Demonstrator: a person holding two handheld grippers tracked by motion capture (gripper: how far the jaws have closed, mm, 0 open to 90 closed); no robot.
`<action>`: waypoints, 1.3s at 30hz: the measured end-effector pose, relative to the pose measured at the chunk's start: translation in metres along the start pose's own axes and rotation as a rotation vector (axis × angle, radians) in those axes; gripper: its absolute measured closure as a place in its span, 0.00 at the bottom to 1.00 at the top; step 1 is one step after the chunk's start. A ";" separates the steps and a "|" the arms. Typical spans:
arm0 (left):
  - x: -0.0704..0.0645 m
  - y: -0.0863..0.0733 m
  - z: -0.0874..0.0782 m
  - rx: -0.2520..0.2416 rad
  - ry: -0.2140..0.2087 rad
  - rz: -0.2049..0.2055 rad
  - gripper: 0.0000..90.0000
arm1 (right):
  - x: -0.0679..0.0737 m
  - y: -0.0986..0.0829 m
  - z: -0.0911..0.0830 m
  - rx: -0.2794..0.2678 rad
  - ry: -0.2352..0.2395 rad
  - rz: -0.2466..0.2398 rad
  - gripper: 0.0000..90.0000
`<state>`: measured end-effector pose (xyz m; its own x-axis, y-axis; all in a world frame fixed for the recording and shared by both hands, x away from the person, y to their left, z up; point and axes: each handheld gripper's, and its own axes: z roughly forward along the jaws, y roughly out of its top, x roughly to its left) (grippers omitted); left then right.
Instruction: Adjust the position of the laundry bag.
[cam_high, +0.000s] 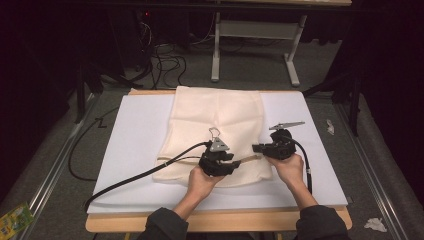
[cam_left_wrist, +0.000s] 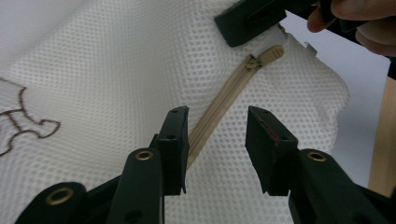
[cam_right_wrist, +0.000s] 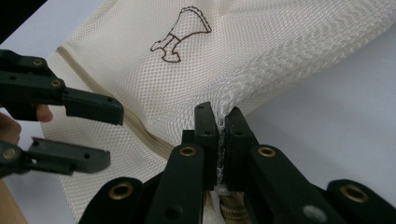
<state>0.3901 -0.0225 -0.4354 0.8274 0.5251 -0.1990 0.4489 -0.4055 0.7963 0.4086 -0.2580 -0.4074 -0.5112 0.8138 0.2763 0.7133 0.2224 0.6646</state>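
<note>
Pinching the mesh bag (cam_right_wrist: 261, 51) with my right gripper (cam_right_wrist: 218, 122), jaws closed on its edge by the zipper (cam_left_wrist: 224, 98); left gripper (cam_left_wrist: 217, 122) wide open, empty, probably straddling the zipper. Soft, light, floppy.

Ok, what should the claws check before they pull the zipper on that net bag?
1. Right claw pinching the mesh bag: ok, its jaws are shut on a fold of mesh.
2. Left claw open: ok, jaws apart over the zipper.
3. Left claw gripping the zipper pull: not ok, the pull lies farther ahead, untouched.
4. Zipper in sight: ok, the tan strip runs between the open jaws.
5. Bag flat on the white board: ok.
6. Zipper fully closed: cannot tell.
</note>
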 end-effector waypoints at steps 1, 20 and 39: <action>-0.001 0.000 0.002 0.001 -0.006 -0.002 0.66 | 0.001 0.000 0.000 0.000 -0.001 0.000 0.98; -0.016 0.013 0.018 0.000 -0.057 -0.001 0.65 | 0.007 0.002 0.005 0.004 -0.001 -0.012 0.98; -0.021 0.023 0.023 -0.006 -0.047 -0.001 0.63 | 0.013 0.004 0.009 0.003 0.002 -0.023 0.98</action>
<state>0.3913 -0.0599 -0.4258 0.8418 0.4898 -0.2267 0.4483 -0.4004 0.7992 0.4094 -0.2412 -0.4071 -0.5287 0.8072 0.2625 0.7025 0.2426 0.6691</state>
